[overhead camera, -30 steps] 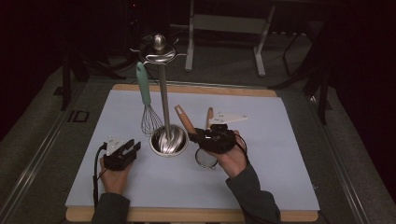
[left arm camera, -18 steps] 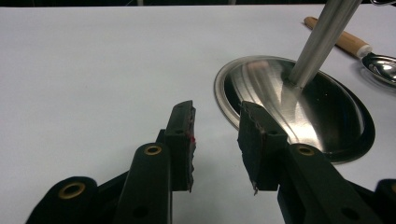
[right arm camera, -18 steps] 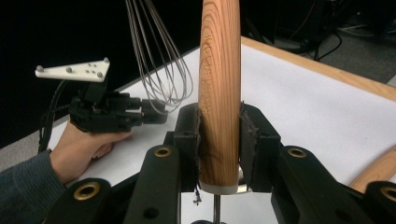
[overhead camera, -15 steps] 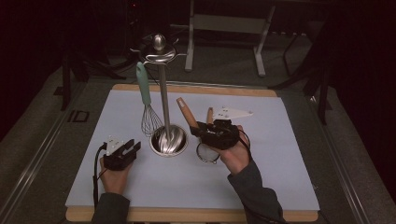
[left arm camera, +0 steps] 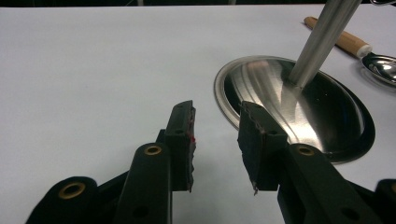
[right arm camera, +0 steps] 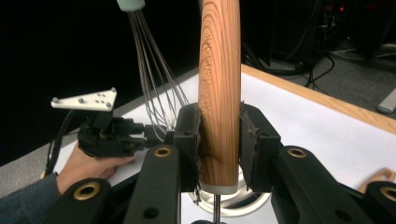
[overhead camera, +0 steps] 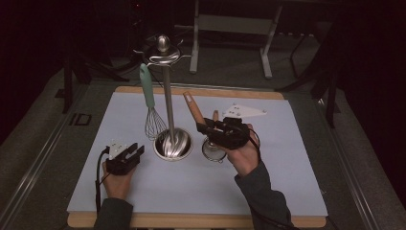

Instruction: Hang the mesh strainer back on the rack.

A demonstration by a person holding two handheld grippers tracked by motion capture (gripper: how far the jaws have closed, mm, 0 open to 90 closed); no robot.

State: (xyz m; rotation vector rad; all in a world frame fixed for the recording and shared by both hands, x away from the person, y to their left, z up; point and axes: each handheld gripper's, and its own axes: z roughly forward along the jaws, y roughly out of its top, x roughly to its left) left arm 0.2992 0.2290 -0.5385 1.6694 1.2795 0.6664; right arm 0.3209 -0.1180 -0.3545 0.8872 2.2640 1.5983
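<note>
White paper covered the table (overhead camera: 287, 191) under a dark room. Nearest, the left gripper (overhead camera: 135, 152) rested with jaws apart and empty beside the steel stand (overhead camera: 172, 143). The right gripper (overhead camera: 207, 126) clamped the strainer's (overhead camera: 213, 148) wooden handle (overhead camera: 194, 109); its own view showed the pads pressing the grain, while the high view showed the handle slanting up and away, mesh bowl low. Beyond, a whisk (overhead camera: 152, 122) hung.
</note>
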